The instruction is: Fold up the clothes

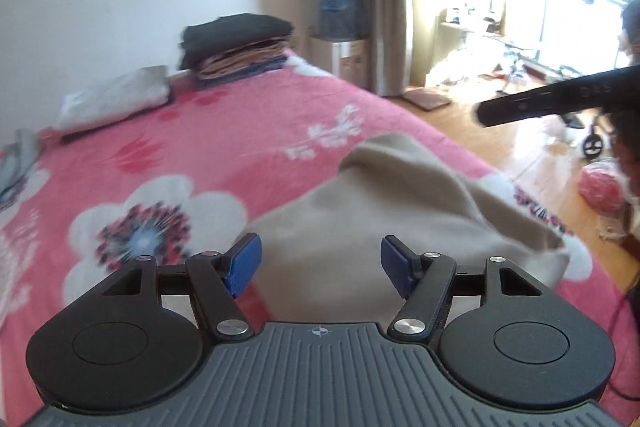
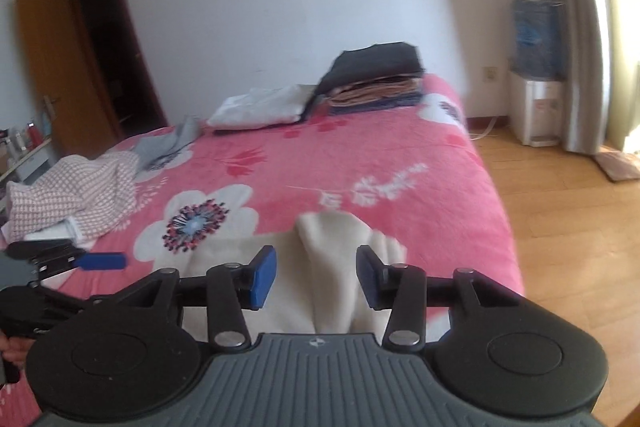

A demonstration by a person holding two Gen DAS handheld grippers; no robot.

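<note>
Both your grippers are free of the cloth right now. The left gripper [image 1: 320,265] has its jaws spread wide with nothing between the pads; the beige garment [image 1: 400,219] lies on the pink bedspread [image 1: 200,131] just past the fingertips and runs off toward your right jaw. The right gripper [image 2: 316,277] is open about halfway, and in its view a raised ridge of the beige garment [image 2: 340,267] sits in line with the gap — but the pads do not press on it, so count it as loose.

The garment looks partly folded and humped rather than flat, so the step in hand, as I judge it, is to pick the next pair of grip points. Do not grab the hump. Go for an edge or a corner: one on the far side of your right jaw, one under your left jaw, so the cloth hangs level between the two grippers.

Come down with the jaws spread, slide the lower pad under a single layer, and close only when cloth fills the gap — pinching several layers would likely drag the fold out. Lift both sides together and lay the edge over evenly.

The stack of folded clothes [image 2: 376,79] sits well beyond both jaws at the far end of the bed, and the checked cloth [image 2: 76,195] lies off past your left jaw; keep clear of both.
</note>
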